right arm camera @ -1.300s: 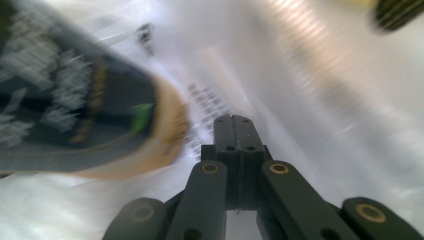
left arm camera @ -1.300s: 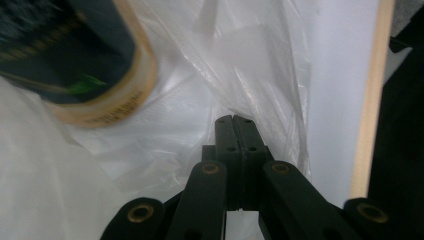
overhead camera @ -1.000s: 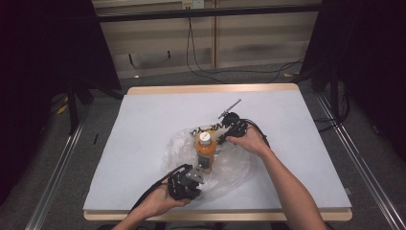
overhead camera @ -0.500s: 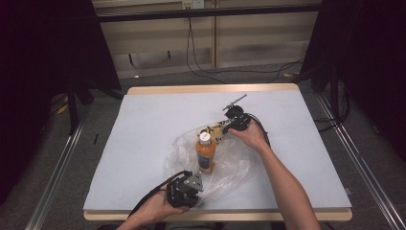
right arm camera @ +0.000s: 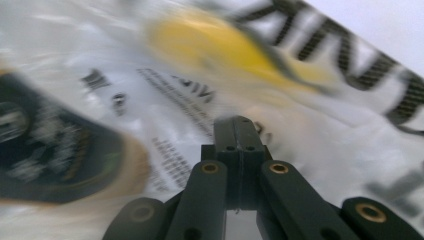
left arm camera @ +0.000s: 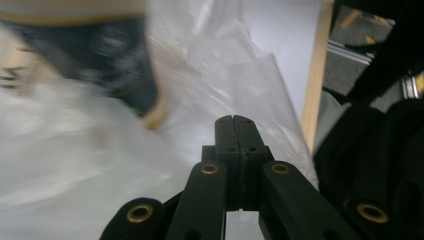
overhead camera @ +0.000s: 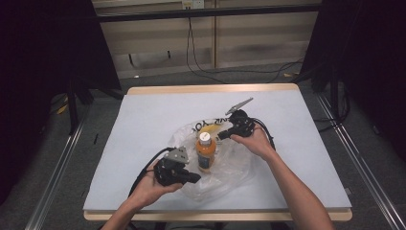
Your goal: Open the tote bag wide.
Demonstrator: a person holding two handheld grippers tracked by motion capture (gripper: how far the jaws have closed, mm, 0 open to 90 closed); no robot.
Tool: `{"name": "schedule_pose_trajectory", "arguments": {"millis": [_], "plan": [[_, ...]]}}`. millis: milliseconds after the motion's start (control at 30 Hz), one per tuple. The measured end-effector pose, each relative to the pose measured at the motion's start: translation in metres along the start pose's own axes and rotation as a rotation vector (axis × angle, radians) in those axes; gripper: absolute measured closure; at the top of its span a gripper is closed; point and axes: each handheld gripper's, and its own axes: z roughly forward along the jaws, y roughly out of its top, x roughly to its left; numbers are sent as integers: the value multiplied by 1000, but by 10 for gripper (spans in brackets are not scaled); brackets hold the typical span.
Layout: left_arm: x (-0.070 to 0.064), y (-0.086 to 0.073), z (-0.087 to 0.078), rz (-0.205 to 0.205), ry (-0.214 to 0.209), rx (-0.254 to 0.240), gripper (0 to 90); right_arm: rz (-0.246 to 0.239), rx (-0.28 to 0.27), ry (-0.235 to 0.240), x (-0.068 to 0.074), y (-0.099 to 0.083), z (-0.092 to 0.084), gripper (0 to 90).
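High view showed the room first: dark curtains at both sides, a pale wall with cables [overhead camera: 201, 57] trailing down to the floor behind. The surface [overhead camera: 143, 120] was a wide table under a light sheet, wooden edge showing at front and back.

Near its middle lay a clear plastic bag [overhead camera: 225, 165], crumpled and spread, with black lettering and a yellow patch on its far side. A bottle [overhead camera: 206, 152] of orange drink with a white cap stood upright within the bag's folds.

The left gripper [overhead camera: 191, 178] sat at the bag's near edge, just beside the bottle's base; the right gripper [overhead camera: 223, 135] was at the far edge, near the cap. In the left gripper view the fingers [left arm camera: 235, 142] were pressed together over the film, and in the right gripper view the fingers [right arm camera: 234, 145] looked the same; whether either pair had film pinched I could not tell from the blur.

My guess was that the bag was being worked around or off the bottle. To do it well, each pair would want a firm pinch of film at opposite edges, pulled apart evenly and slowly, so the bottle stayed standing and the thin plastic did not tear or slip.
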Motion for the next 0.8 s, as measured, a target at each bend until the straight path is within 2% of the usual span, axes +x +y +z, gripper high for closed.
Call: {"name": "schedule_pose_trajectory", "arguments": {"millis": [67, 167, 200, 267, 333, 400, 433, 467, 500, 533, 567, 633, 700, 733, 767, 800], "plan": [[4, 1, -3, -15, 9, -4, 900, 2, -5, 10, 3, -1, -2, 900], [17, 4, -4, -42, 32, -14, 900, -12, 8, 22, 10, -7, -1, 900], [22, 6, -2, -39, 39, -13, 900, -22, 13, 27, 12, -9, 1, 900], [28, 7, 2, -65, 48, -4, 900, -24, 21, 35, 15, -16, 5, 900], [36, 9, 6, -55, 64, 24, 900, -18, 21, 47, 17, -21, 8, 900], [42, 10, 11, -83, 65, 19, 900, -10, 43, 48, 19, -27, 14, 900], [48, 9, 17, -99, 67, 32, 900, -21, 42, 53, 18, -30, 16, 900], [48, 9, 17, -99, 67, 32, 900, -21, 42, 53, 18, -30, 16, 900], [51, 9, 20, -89, 83, 78, 900, -17, 47, 56, 19, -32, 18, 900], [57, 7, 24, -90, 92, 102, 900, -18, 55, 58, 20, -36, 22, 900], [57, 7, 24, -90, 92, 102, 900, -18, 55, 58, 20, -36, 22, 900], [61, 5, 29, -132, 98, 90, 900, -15, 45, 66, 20, -37, 21, 900], [67, 2, 33, -136, 99, 97, 900, -24, 49, 68, 24, -38, 21, 900], [69, 1, 35, -135, 103, 118, 900, -26, 55, 68, 25, -39, 20, 900], [72, -2, 39, -112, 125, 171, 900, -28, 53, 69, 26, -40, 20, 900], [73, -4, 40, -113, 136, 182, 900, -31, 51, 72, 27, -42, 19, 900]]}}
